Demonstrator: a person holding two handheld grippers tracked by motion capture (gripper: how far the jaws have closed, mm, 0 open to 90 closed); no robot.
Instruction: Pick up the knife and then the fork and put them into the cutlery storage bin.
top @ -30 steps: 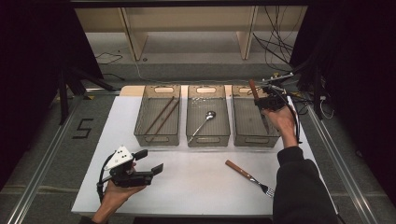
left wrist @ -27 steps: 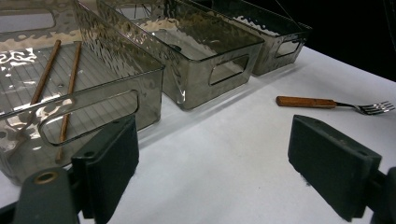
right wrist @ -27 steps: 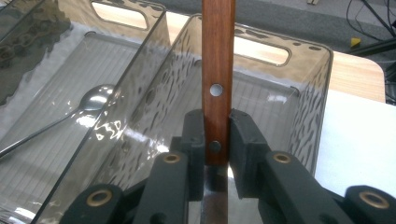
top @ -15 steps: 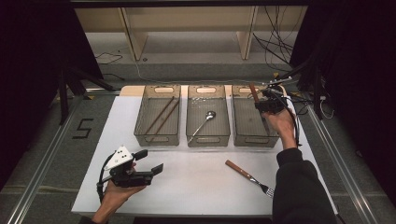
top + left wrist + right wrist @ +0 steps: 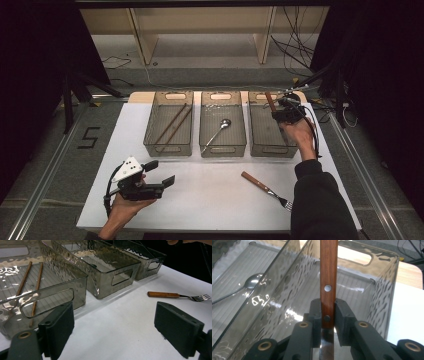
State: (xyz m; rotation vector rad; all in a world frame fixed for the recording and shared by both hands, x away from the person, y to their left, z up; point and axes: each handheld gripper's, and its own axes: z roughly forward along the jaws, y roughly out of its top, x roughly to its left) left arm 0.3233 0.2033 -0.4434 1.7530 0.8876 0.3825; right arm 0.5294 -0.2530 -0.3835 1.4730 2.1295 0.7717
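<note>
My right gripper [image 5: 278,113] is shut on a wooden-handled piece of cutlery [image 5: 270,101] and holds it over the far end of the right clear bin [image 5: 261,145]. In the right gripper view the riveted handle [image 5: 328,272] stands upright between the pads, my right gripper [image 5: 327,312] clamps its lower end, and shiny metal shows below. My left gripper [image 5: 160,173] rests open in a hand at the table's front left, with nothing between its jaws. The left gripper view has my left gripper [image 5: 113,332] facing the bins.
Three clear bins stand in a row. The left bin [image 5: 150,137] holds two chopsticks [image 5: 171,125], the middle bin [image 5: 205,140] a spoon [image 5: 219,129]. A wooden-handled fork [image 5: 265,189] lies on the white table [image 5: 215,200] at the front right, the same fork [image 5: 175,295] beyond my left jaws.
The right gripper with the cutlery has shifted slightly over the right bin. The left hand has stayed still.
</note>
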